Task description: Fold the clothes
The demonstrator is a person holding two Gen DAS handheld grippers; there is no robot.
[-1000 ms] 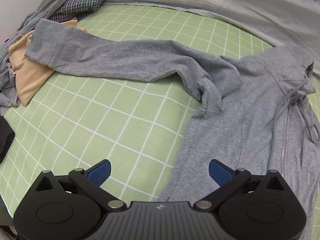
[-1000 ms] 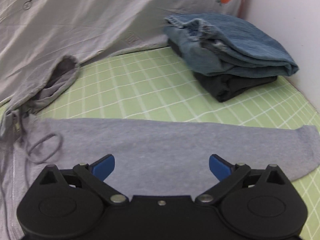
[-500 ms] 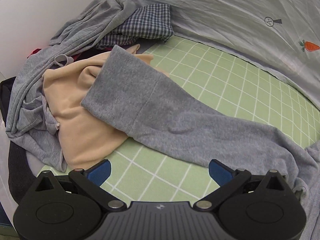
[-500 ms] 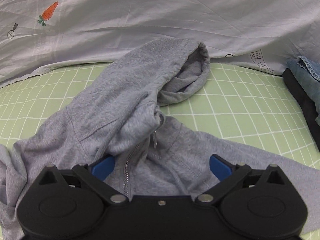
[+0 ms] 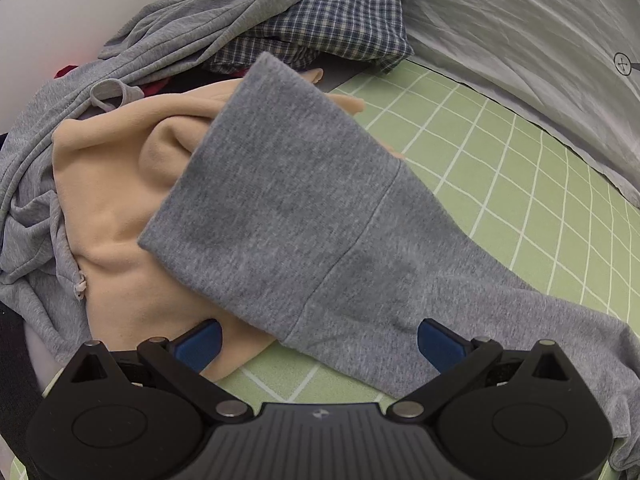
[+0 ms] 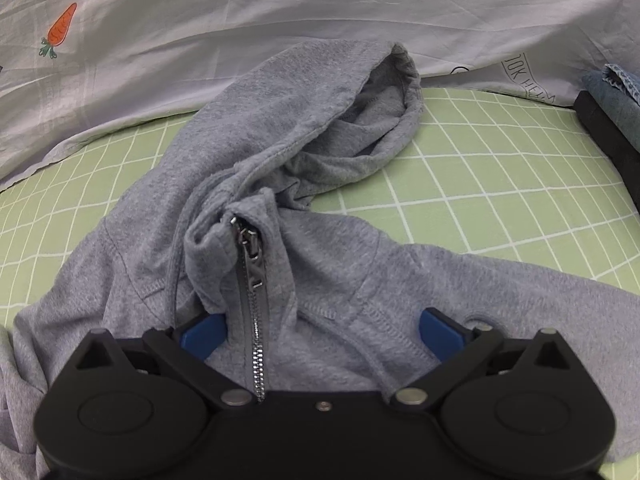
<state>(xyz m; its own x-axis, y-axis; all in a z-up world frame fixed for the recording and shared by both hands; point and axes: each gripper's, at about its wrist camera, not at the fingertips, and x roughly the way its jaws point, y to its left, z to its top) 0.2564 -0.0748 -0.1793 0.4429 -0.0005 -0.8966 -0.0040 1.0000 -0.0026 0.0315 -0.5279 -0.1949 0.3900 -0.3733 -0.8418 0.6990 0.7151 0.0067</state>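
A grey zip hoodie lies spread on the green checked sheet. In the left wrist view its sleeve [image 5: 304, 216] ends in a cuff that rests on a beige garment [image 5: 116, 200]. My left gripper [image 5: 320, 344] is open just above the sleeve, with a blue pad on each side of it. In the right wrist view the hood [image 6: 332, 120], the collar and the zipper [image 6: 252, 280] show. My right gripper [image 6: 322, 332] is open over the chest just below the collar, and the zipper runs by its left pad.
A pile of unfolded clothes sits at the left: a grey garment [image 5: 168, 28], a blue checked shirt [image 5: 328, 28] and something red. A pale sheet with a carrot print [image 6: 60, 30] lines the back. Folded jeans on a dark garment [image 6: 612, 112] stand at the right.
My left gripper has moved left along the sleeve to its cuff. My right gripper has swung from the right sleeve to the collar and closed in on the zipper.
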